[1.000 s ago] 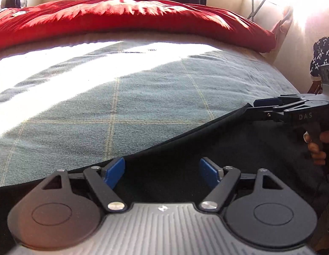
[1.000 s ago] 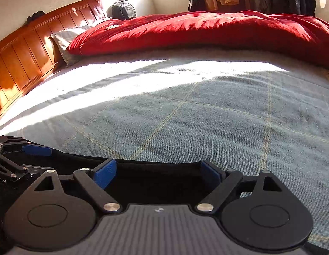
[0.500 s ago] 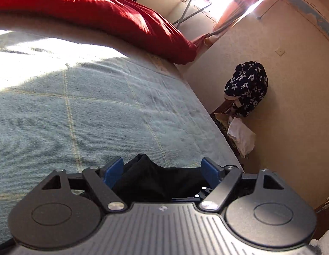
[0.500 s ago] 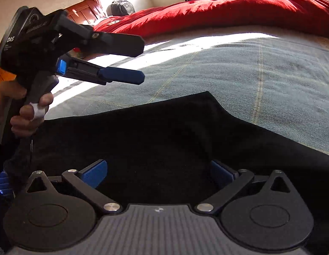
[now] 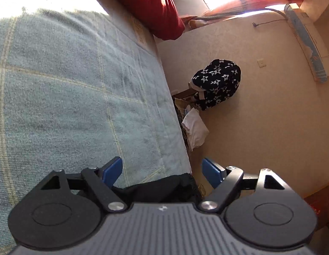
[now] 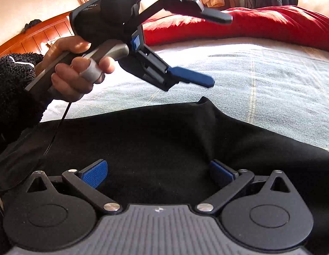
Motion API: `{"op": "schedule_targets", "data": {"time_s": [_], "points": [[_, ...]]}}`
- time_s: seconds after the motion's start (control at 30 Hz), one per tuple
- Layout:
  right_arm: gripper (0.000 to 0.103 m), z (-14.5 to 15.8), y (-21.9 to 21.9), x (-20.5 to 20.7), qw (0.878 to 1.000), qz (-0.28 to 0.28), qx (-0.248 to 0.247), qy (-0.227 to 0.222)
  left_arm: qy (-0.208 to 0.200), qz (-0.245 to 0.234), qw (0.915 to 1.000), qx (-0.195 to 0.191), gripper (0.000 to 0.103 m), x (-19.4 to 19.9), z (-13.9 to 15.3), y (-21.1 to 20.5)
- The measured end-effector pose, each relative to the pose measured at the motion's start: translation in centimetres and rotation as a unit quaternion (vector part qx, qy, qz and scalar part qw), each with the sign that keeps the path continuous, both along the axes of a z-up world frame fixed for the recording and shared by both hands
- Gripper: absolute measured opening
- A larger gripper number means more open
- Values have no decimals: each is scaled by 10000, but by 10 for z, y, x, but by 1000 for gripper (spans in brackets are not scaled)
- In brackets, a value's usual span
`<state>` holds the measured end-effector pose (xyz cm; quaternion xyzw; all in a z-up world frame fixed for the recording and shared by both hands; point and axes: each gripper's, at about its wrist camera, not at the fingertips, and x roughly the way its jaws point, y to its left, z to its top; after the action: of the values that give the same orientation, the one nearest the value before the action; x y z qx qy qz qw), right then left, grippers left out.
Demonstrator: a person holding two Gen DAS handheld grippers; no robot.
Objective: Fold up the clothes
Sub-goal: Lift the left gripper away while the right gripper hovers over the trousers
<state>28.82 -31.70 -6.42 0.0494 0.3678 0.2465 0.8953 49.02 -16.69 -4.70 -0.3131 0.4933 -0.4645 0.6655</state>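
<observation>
Black fabric marks the garment (image 5: pixel 164 188), bunched just below my left tongs (image 5: pixel 162 171), whose blue pads stand apart, clamping nothing, at the bed's (image 5: pixel 58 85) edge. Right wrist view: my right tongs (image 6: pixel 158 173), just opened to their widest, hover empty over the garment spread on the bed; the left tongs hang above it. Risk, as I judge it: the fold's peaked ridge could slump, or overhanging cloth slide floorward.

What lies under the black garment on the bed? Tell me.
Under the black garment lies the grey-green checked bedspread, visible around its far edge. Whatever sits beneath the cloth's middle is covered and cannot be seen.
</observation>
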Motion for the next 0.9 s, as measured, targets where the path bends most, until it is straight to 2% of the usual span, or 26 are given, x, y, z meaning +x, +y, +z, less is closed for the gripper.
{"op": "schedule_targets", "data": {"time_s": [0.07,0.13,0.23,0.3,0.37,0.47,0.5,0.53,0.57,0.63,0.7,0.83,0.9], "points": [[103,0,0,0,10000,-8,13,-3,-144,-28,9997,185,82,-5,11,4],[103,0,0,2,10000,25,-24,-4,-232,-320,9987,335,84,-17,16,6],[103,0,-1,3,10000,46,-4,-3,-439,-542,9927,982,85,-30,16,5],[103,0,-2,3,10000,49,38,2,-276,-606,9901,1231,85,-30,9,3],[103,-1,-4,4,9999,44,92,5,-133,-645,9916,1110,85,-33,7,5],[103,-1,-5,4,9999,41,125,-14,2,-762,9948,675,86,-41,7,4],[103,-2,-6,5,9999,42,128,-21,81,-832,9946,616,86,-43,5,2],[103,-2,-6,5,9999,44,127,-28,81,-848,9937,722,86,-44,2,-1],[103,-2,-7,6,9999,46,126,-35,16,-817,9919,968,86,-44,-1,-5],[103,-2,-9,6,9999,44,144,-41,-362,-696,9877,1353,83,-40,-3,-10],[103,-3,-9,7,9999,39,155,-46,-691,-278,9841,1612,83,-36,2,-7],[103,-2,-7,7,10000,51,50,-67,-1019,0,9814,1627,83,-43,25,10],[103,-1,-4,9,9999,70,-53,-56,-1382,20,9743,1779,83,-57,43,25]]}}
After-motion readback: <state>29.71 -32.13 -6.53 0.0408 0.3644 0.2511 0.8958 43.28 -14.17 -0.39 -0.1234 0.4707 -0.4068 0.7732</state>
